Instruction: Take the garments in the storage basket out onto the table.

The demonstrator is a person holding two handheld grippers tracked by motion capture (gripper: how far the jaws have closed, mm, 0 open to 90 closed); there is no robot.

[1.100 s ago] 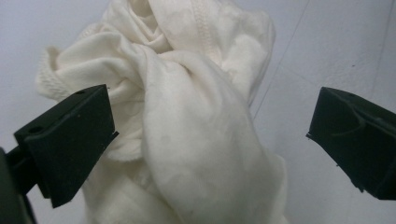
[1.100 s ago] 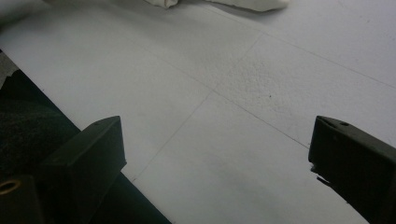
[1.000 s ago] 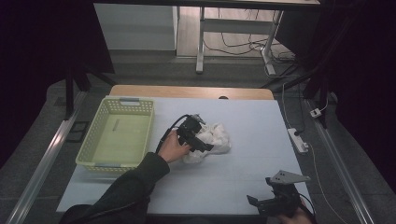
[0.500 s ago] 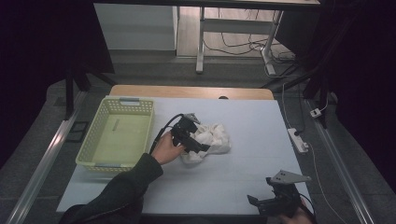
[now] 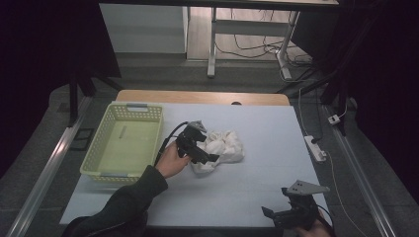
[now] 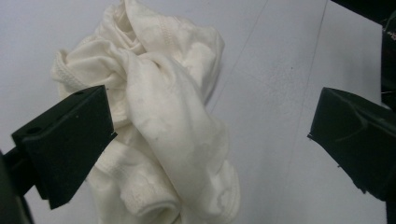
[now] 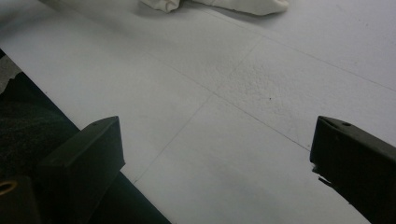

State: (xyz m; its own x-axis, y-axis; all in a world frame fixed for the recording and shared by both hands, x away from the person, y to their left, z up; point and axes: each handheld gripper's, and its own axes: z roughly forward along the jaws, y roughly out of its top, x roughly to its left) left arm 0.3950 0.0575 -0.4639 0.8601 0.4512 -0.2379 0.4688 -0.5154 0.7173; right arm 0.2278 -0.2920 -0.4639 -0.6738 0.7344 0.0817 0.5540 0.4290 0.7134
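Right beside the yellow basket (image 5: 122, 145), on the pale table cover (image 5: 257, 123), lies a crumpled white cloth (image 5: 223, 147). From the high view, the left gripper (image 5: 205, 157) sits over the cloth's basket-side edge, held by the person's left hand (image 5: 170, 160), with its black cable looping back toward the basket. How wide its jaws stand is hard to judge from up there. The left gripper view settles it: the two black jaws are spread wide, one at the cloth's (image 6: 159, 126) rumpled side, the other out over bare cover on the side away from the basket, with nothing clamped between them. That view also brings out the cloth's stitched hems and folds, which the high view reduces to a white lump.

Well away from the basket, at the near edge of the cover, the right gripper (image 5: 276, 216) rests low with its grey three-cornered plate on top. The right gripper view shows its jaws apart too, with only the textured cover and its faint seams between them, and a strip of the cloth (image 7: 215, 5) far off at the top.
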